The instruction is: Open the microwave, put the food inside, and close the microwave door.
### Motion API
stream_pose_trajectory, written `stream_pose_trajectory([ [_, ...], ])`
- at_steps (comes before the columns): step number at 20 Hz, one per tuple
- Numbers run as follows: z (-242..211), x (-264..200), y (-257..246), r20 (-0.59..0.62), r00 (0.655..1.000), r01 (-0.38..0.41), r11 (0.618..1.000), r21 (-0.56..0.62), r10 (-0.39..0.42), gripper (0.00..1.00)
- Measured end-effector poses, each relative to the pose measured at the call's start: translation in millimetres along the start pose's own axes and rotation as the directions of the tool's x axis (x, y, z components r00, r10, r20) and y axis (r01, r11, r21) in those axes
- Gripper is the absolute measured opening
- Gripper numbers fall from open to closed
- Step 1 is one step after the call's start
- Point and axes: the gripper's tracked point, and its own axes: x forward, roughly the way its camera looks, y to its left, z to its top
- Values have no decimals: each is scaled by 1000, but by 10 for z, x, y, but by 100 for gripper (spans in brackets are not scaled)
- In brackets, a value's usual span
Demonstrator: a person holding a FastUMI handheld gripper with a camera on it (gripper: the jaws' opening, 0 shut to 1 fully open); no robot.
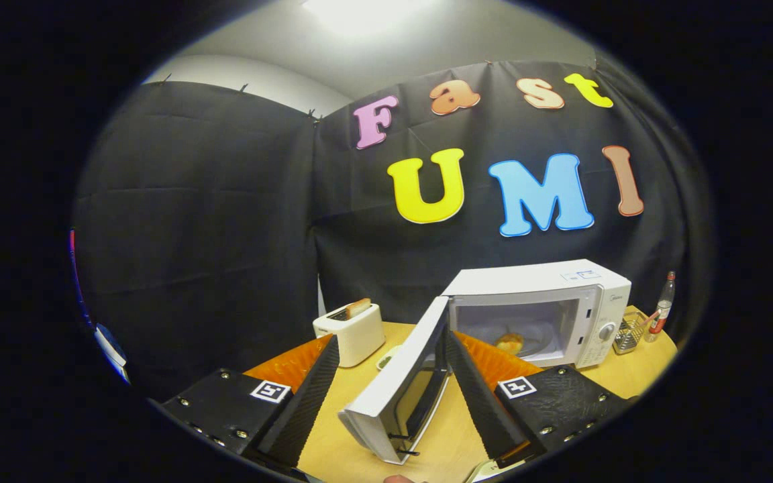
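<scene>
Tabletop [359, 429]: wooden, carrying everything here.

Microwave [564, 295]: white box toward the back of the tabletop, cavity exposed. Heavy and rigid by the look of it; unlikely to slide under a light push on its door.

Door [396, 379]: swung wide out from the microwave's left side, reaching between the jaws, its free edge nearest the camera. Stiff flat panel on a hinge, light to swing, smooth and probably slippery on its face. Best handled by pushing, not pinching: contact on the outer face near the free edge, far from the hinge, for most leverage. Steady push advised, since a hard shove could slam it or nudge the microwave.

Gripper [392, 349]: jaws spread wide, one on each side of the door, clamping nothing; whether either one touches the panel cannot be told.

Toaster [349, 330]: left of the microwave, a slice standing up out of its slot.

Food [510, 343]: small pale-brown piece, bun-like, already inside the microwave on the cavity floor. Probably soft and light, easily squashed; no need to take hold of it again, judging by where it lies. Only the closing of the door seems left.

Rack [628, 332] and bottle [663, 305]: just right of the microwave, well clear of the door's swing.
</scene>
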Motion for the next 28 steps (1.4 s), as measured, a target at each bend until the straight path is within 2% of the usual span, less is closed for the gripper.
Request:
stream_pose_trajectory([
  [9, -407, -6, 886, -77, 983, -168, 986, 15, 169, 97],
  [17, -1119, 128, 1072, -232, 951, -204, 978, 32, 206, 97],
  [19, -1264, 140, 1056, -266, 943, -198, 979, 36, 201, 92],
  [21, -1384, 183, 996, -291, 938, -188, 982, 34, 190, 82],
  [23, -1497, 217, 915, -316, 933, -172, 985, 25, 171, 78],
  [24, -1527, 280, 903, -323, 931, -171, 985, 28, 171, 64],
  [25, -1560, 223, 859, -333, 928, -165, 986, 27, 164, 60],
  [26, -1639, 309, 738, -322, 940, -123, 992, -3, 115, 56],
  [27, -1523, 247, 658, -320, 942, -104, 995, -5, 97, 39],
  [28, -1534, 239, 632, -326, 940, -104, 995, 11, 101, 11],
])
